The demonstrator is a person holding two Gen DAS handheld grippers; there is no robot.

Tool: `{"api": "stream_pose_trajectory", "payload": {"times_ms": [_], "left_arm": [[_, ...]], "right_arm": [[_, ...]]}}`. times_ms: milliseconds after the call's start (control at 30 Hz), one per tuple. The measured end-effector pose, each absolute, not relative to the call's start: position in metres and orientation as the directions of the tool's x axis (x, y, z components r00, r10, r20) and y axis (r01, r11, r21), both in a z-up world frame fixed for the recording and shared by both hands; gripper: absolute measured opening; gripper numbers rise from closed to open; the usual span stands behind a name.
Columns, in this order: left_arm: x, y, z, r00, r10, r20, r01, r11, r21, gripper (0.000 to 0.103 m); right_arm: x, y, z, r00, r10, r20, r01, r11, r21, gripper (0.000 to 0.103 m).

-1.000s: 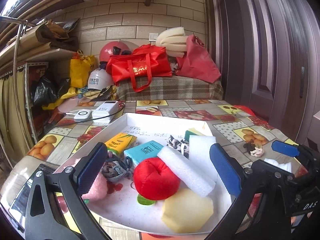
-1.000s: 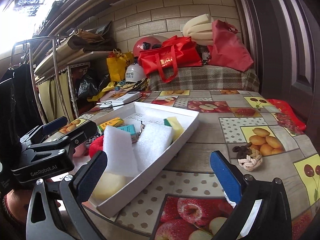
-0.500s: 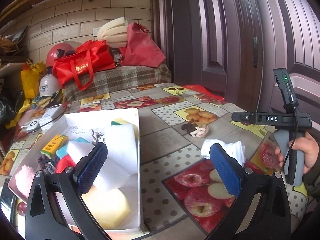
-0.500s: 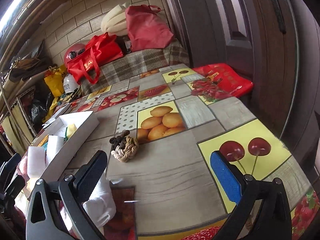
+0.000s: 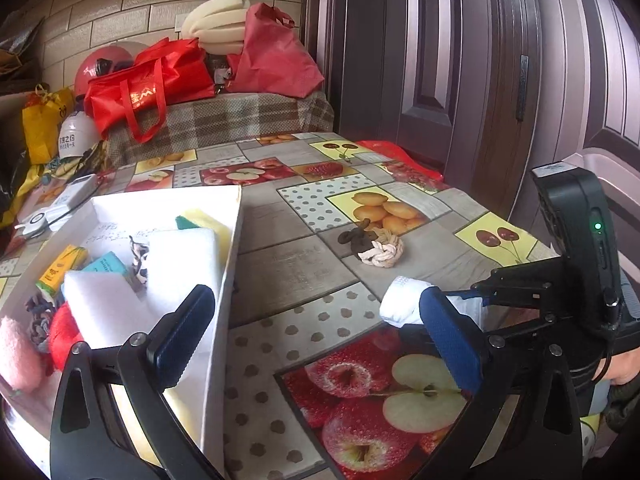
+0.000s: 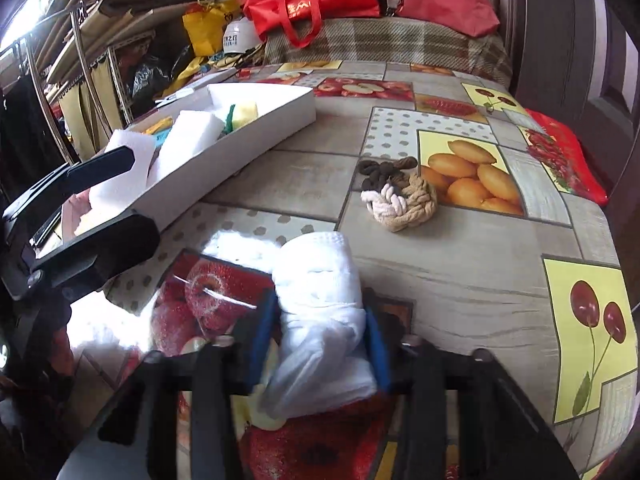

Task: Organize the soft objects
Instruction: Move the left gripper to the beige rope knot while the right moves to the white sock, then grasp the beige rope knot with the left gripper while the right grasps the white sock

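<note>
Right gripper (image 6: pixel 320 344) has just closed, clamping the towel (image 6: pixel 320 280) right of the box (image 6: pixel 256 140); only the left view shows the left gripper (image 5: pixel 316 332) gaping, empty.

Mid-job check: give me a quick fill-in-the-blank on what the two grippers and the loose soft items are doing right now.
1. The right gripper is shut on a rolled ____ cloth.
2. The left gripper is ____, with nothing between its fingers.
3. The rope knot lies on the ____, outside the white box.
4. The sponge lying inside the box is green and ____.

Missing words: white; open; tablecloth; yellow
</note>
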State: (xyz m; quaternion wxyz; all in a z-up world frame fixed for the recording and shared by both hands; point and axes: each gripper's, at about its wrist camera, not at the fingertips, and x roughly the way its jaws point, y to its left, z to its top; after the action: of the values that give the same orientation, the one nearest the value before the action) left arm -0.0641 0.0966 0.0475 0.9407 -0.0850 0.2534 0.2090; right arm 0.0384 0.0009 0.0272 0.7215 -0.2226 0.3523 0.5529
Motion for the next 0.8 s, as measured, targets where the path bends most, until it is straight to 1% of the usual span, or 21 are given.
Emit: {"api": "stream_pose_trajectory", "payload": {"times_ms": [100, 233, 300, 367, 467, 500, 533, 567, 600, 633, 733, 800], "left_arm": [[-0.037, 0.092, 0.043, 0.758, 0.335, -0.560, -0.422, 0.906, -0.029, 0.103], [0.011, 0.092, 0.034, 0.698, 0.352, -0.623, -0.429, 0.903, 0.029, 0.103], [0.036, 0.094, 0.030, 0.671, 0.367, -0.645, -0.427, 0.902, 0.068, 0.103], [0.058, 0.094, 0.026, 0.647, 0.366, -0.669, -0.412, 0.906, 0.097, 0.102], [0.084, 0.092, 0.019, 0.609, 0.364, -0.704, -0.379, 0.914, 0.145, 0.101], [0.092, 0.091, 0.015, 0.588, 0.367, -0.720, -0.373, 0.914, 0.161, 0.094], [0.098, 0.093, 0.011, 0.565, 0.362, -0.741, -0.366, 0.915, 0.168, 0.084], [0.099, 0.095, 0.011, 0.575, 0.343, -0.743, -0.361, 0.921, 0.145, 0.081], [0.099, 0.097, 0.011, 0.578, 0.338, -0.743, -0.364, 0.921, 0.135, 0.058], [0.099, 0.098, 0.011, 0.590, 0.305, -0.748, -0.347, 0.932, 0.107, 0.044], [0.095, 0.099, 0.014, 0.617, 0.283, -0.734, -0.338, 0.938, 0.078, 0.031], [0.086, 0.096, 0.021, 0.660, 0.280, -0.697, -0.335, 0.940, 0.060, 0.031]], "right_arm": [[0.051, -0.023, 0.030, 0.205, 0.632, -0.747, -0.939, 0.341, 0.031, 0.037], [0.108, -0.071, 0.037, 0.314, 0.616, -0.723, -0.826, 0.552, 0.111, 0.038], [0.134, -0.091, 0.035, 0.308, 0.634, -0.710, -0.761, 0.612, 0.216, 0.038], [0.146, -0.099, 0.032, 0.259, 0.666, -0.700, -0.736, 0.605, 0.303, 0.038], [0.144, -0.094, 0.032, 0.252, 0.668, -0.700, -0.741, 0.598, 0.304, 0.038], [0.142, -0.090, 0.032, 0.251, 0.665, -0.703, -0.749, 0.594, 0.294, 0.038], [0.139, -0.087, 0.032, 0.252, 0.664, -0.704, -0.756, 0.589, 0.285, 0.038], [0.137, -0.084, 0.033, 0.253, 0.660, -0.707, -0.763, 0.586, 0.274, 0.038], [0.136, -0.082, 0.033, 0.255, 0.657, -0.709, -0.768, 0.583, 0.265, 0.038], [0.136, -0.082, 0.033, 0.257, 0.657, -0.709, -0.771, 0.581, 0.260, 0.038], [0.137, -0.085, 0.033, 0.258, 0.663, -0.703, -0.766, 0.584, 0.269, 0.038], [0.136, -0.087, 0.034, 0.276, 0.662, -0.697, -0.761, 0.594, 0.263, 0.038]]}}
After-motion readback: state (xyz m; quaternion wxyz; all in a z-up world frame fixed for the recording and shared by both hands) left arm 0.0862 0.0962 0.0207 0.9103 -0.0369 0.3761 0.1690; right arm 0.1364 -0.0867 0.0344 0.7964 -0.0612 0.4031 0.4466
